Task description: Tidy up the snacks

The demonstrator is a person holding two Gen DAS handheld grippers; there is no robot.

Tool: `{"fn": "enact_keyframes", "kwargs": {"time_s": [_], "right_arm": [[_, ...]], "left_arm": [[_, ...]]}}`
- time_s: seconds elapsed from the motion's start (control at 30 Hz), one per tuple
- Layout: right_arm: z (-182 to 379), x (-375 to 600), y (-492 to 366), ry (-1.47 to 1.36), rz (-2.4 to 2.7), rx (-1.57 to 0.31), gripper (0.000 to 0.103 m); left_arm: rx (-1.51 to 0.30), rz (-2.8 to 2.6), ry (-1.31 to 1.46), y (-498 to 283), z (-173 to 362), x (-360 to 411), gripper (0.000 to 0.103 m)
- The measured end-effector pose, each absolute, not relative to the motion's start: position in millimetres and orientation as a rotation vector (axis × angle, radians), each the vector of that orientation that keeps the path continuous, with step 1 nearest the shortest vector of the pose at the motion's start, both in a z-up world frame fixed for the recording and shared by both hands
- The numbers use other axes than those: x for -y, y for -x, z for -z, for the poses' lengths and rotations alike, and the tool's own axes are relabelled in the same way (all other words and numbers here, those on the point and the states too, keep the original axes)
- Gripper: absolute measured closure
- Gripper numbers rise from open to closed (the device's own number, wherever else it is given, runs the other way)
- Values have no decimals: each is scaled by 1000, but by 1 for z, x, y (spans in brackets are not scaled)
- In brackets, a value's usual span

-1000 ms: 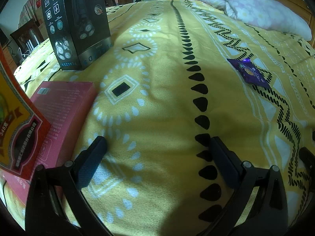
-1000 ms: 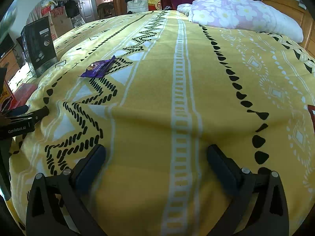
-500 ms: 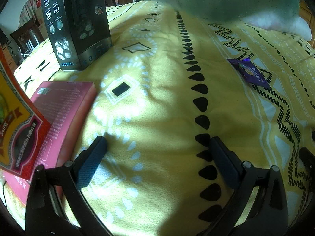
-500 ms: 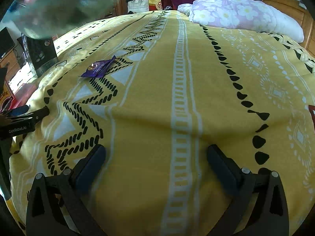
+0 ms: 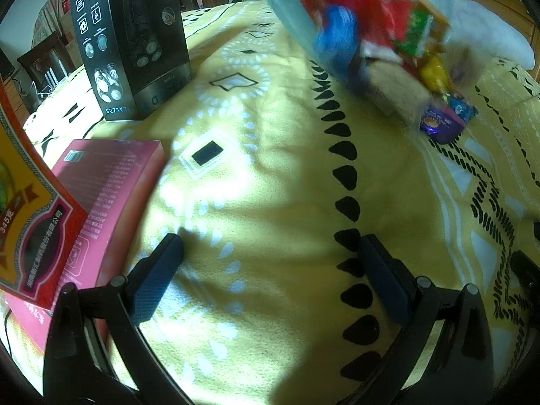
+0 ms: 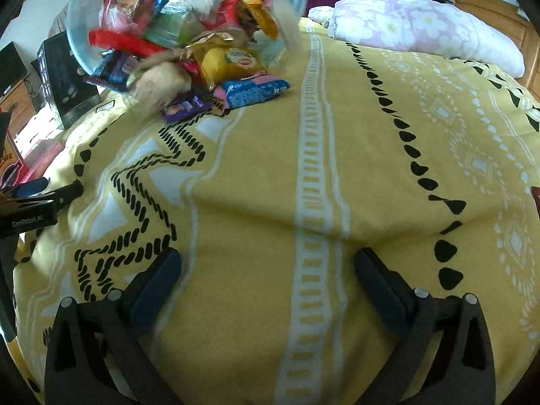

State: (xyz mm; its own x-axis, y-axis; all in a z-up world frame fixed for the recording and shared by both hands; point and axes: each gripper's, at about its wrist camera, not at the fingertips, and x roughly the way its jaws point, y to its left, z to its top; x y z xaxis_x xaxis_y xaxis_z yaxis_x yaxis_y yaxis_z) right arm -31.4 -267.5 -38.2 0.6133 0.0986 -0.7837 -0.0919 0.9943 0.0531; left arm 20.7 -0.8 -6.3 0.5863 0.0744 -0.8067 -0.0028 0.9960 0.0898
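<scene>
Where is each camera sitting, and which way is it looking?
Left wrist: sits on the left gripper, low over the yellow patterned bedspread, facing the black shaver box; its two open fingers show.
Right wrist: sits on the right gripper, facing the flowery pillow; its open fingers show, with the left gripper at the left edge.
Both see the clear tipped bowl spilling wrapped snacks and the purple snack packet.
</scene>
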Motion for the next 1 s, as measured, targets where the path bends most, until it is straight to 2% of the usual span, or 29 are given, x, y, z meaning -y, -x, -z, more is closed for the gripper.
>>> {"fn": "enact_keyframes", "kwargs": {"time_s": [1.0], "right_arm": [[37, 266, 29, 3, -103, -907, 0]], "left_arm": [[-945, -48, -85, -19, 7, 2, 0]]}}
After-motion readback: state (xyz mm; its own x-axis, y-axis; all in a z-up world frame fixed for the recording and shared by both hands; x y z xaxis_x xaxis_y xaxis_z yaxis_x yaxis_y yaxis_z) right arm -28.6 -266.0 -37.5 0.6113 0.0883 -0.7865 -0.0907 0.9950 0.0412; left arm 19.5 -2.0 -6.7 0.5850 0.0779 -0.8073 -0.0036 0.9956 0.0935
